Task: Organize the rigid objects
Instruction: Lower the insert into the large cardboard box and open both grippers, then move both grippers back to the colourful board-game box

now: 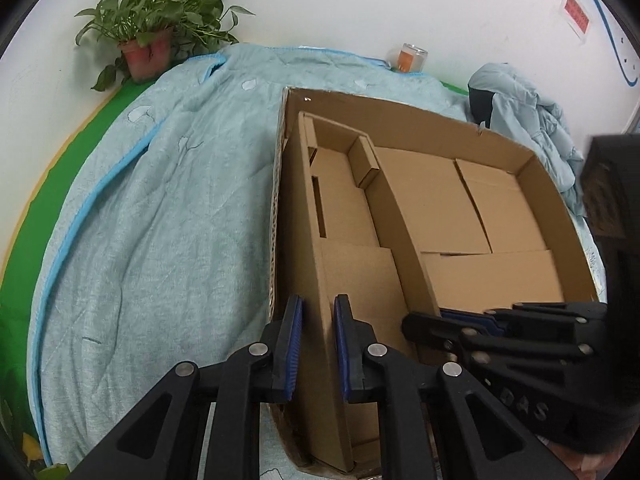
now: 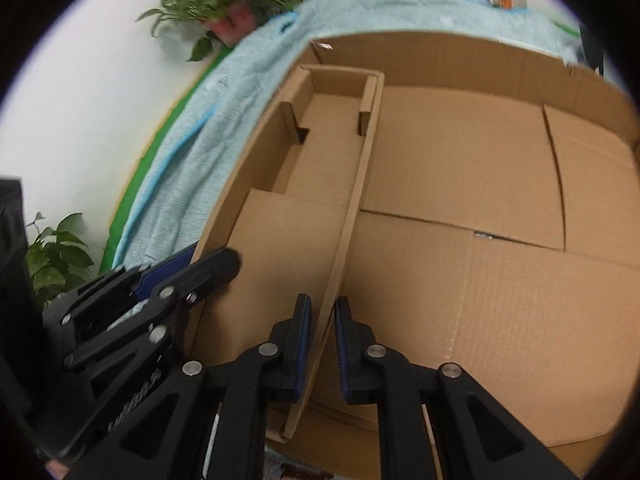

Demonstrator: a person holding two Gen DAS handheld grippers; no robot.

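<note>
A narrow, open small cardboard box (image 1: 352,216) (image 2: 320,152) stands inside the left side of a large shallow cardboard box (image 1: 400,116) (image 2: 440,60). In the left wrist view my left gripper (image 1: 318,344) is shut on the small box's left wall near its near end. My right gripper (image 2: 323,340) is shut on the same box's right wall. Each gripper shows in the other's view: the right gripper (image 1: 430,316) at the right, the left gripper (image 2: 214,254) at the left. The small box holds only folded flaps. The large box's floor is bare cardboard flaps.
The boxes rest on a light blue quilt (image 1: 160,200) over a green surface (image 1: 60,168). A potted plant (image 1: 148,40) and a glass jar (image 1: 408,58) stand by the white wall. A bundled blue jacket (image 1: 528,120) lies at the right. A second plant (image 2: 56,256) stands at the left.
</note>
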